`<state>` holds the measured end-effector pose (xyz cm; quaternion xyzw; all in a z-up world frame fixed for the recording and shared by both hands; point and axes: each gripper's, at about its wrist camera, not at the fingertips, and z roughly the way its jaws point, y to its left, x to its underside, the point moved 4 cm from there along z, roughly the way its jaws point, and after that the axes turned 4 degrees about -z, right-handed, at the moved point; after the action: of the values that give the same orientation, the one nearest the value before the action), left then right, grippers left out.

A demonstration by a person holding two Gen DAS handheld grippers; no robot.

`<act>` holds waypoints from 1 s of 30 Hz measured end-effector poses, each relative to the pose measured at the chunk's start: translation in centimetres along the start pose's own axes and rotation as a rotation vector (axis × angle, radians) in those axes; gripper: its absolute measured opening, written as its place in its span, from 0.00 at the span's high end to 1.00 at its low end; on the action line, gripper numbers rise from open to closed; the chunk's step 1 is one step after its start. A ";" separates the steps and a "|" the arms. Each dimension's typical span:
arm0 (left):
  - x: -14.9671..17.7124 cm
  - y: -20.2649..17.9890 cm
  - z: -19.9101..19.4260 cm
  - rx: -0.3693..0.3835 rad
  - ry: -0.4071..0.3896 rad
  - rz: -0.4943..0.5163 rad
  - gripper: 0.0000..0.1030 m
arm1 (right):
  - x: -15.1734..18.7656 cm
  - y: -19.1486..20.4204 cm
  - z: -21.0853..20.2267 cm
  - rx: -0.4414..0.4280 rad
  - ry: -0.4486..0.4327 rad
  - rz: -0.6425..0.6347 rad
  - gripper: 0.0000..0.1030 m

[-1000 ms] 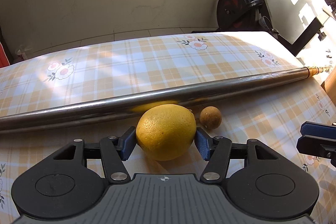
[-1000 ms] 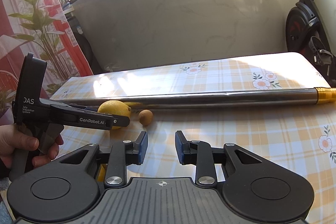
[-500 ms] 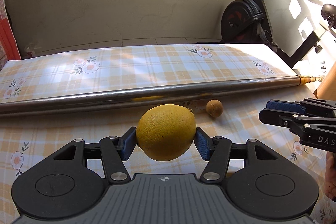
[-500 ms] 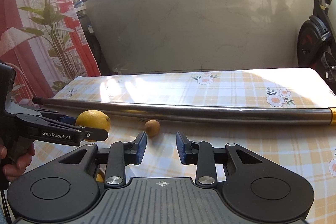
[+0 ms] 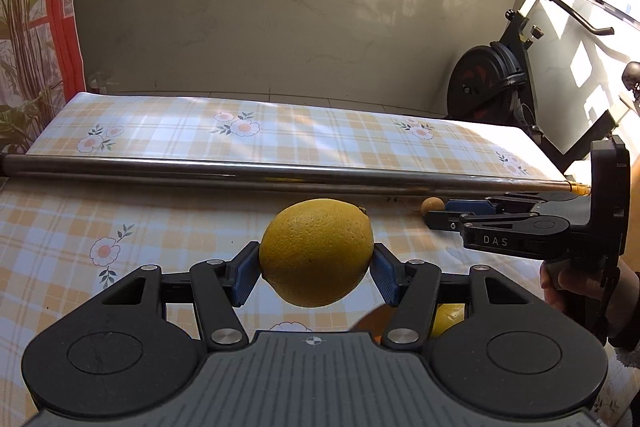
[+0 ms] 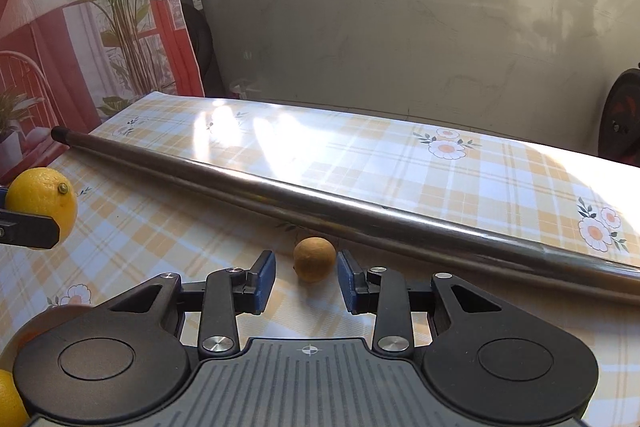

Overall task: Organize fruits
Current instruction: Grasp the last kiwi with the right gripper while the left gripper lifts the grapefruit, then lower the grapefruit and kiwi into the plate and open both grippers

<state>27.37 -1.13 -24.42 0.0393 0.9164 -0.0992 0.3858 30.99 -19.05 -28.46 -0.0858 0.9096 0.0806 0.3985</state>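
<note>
A large yellow lemon (image 5: 316, 253) hangs clear above the checked tablecloth (image 5: 120, 219), with my left gripper (image 5: 316, 267) shut on its two sides. In the right wrist view the same lemon (image 6: 40, 199) shows at the far left behind a black finger (image 6: 28, 233) of that gripper. A small round brown fruit (image 6: 314, 259) lies on the cloth beside the steel pole. My right gripper (image 6: 306, 267) is open, its blue pads on either side of the brown fruit without touching it. From the left wrist view, the right gripper (image 5: 440, 211) reaches in at the brown fruit (image 5: 432, 205).
A long steel pole (image 6: 360, 211) lies across the table just beyond the brown fruit. More yellow fruit (image 5: 448, 319) lies near the front edge, partly hidden under the grippers. A person's hand (image 5: 572, 283) holds the right gripper. An exercise bike (image 5: 492, 83) stands at the back right.
The left gripper has lifted the lemon off the cloth and carried it left. The right gripper has moved down and forward to the small brown fruit, its pads a little wider apart.
</note>
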 end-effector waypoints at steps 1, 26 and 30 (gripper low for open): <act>0.1 0.1 -0.2 0.005 -0.002 -0.001 0.40 | 0.0 0.1 0.3 0.004 0.004 -0.001 0.69; 2.7 -1.9 -4.6 0.072 -0.039 -0.040 0.40 | 1.3 5.4 -9.9 -0.052 -0.103 0.047 0.77; 3.2 -2.3 -5.5 0.085 -0.049 -0.032 0.40 | 2.5 7.0 -11.8 -0.064 -0.109 0.073 0.77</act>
<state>20.94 -2.24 -22.64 0.0388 0.9021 -0.1453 0.4045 19.39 -15.04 -21.87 -0.0605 0.8860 0.1286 0.4414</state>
